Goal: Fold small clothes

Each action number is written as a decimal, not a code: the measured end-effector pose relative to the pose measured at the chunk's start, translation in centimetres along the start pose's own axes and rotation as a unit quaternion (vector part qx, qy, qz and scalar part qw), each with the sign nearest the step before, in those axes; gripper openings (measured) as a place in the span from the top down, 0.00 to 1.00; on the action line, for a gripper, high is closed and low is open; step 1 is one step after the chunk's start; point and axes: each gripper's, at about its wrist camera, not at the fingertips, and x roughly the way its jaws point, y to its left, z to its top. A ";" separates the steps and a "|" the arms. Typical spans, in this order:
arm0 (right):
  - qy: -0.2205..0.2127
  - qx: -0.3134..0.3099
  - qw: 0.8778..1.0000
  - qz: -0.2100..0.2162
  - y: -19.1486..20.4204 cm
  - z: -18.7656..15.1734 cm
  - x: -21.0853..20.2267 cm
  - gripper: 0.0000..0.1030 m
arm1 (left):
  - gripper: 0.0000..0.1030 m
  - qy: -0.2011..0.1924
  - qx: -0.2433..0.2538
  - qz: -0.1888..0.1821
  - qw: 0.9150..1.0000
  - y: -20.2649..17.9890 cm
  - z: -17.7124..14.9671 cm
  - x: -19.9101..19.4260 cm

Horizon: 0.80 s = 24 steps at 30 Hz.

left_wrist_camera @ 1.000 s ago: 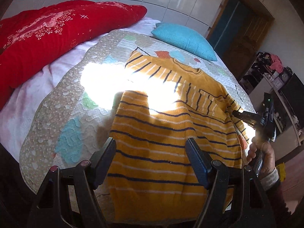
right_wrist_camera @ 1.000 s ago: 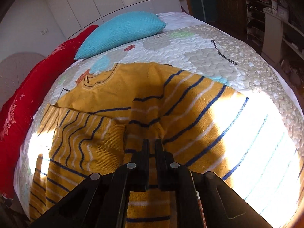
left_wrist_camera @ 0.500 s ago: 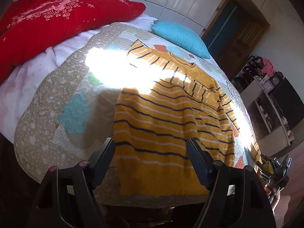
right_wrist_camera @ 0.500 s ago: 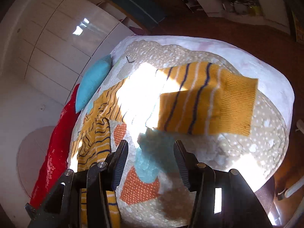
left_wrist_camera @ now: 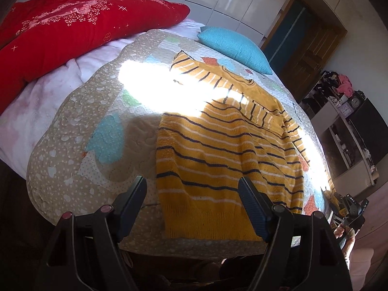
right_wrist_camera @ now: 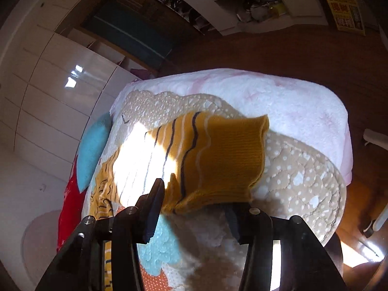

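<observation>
A yellow knit sweater (left_wrist_camera: 225, 150) with navy and white stripes lies flat on the quilted bedspread (left_wrist_camera: 80, 145), hem toward me. My left gripper (left_wrist_camera: 192, 203) is open and empty, hovering above the hem. My right gripper (right_wrist_camera: 194, 208) is open at the bed's right edge; the sweater's sleeve cuff (right_wrist_camera: 228, 160) lies between and just over its spread fingers. In the left wrist view the right gripper (left_wrist_camera: 349, 208) shows at the lower right, held by a hand.
A red quilt (left_wrist_camera: 72, 29) and a turquoise pillow (left_wrist_camera: 235, 46) lie at the head of the bed. A white blanket (right_wrist_camera: 278, 101) edges the bed. Shelves (left_wrist_camera: 351, 126) stand to the right, across a wooden floor (right_wrist_camera: 303, 53).
My right gripper opened, let go of the sweater and moved out to the sleeve cuff at the bed's edge. My left gripper pulled back a little from the hem.
</observation>
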 end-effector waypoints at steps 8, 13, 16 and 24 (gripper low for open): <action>-0.009 -0.160 0.987 -0.009 12.1 2.6 0.9 0.94 | 0.26 0.005 -0.022 0.000 1.000 1.7 0.9 1.7; 0.038 -0.321 0.943 0.085 28.4 -3.6 4.1 0.94 | 0.26 -0.003 -0.029 0.001 1.000 2.9 1.8 2.4; 0.087 -0.395 0.905 0.131 36.4 -10.3 7.8 0.94 | 0.26 -0.013 -0.033 0.011 0.999 3.9 1.9 2.2; 0.205 -0.552 0.799 0.127 45.2 -29.4 19.8 0.94 | 0.26 -0.020 -0.077 0.051 0.995 8.8 1.3 1.6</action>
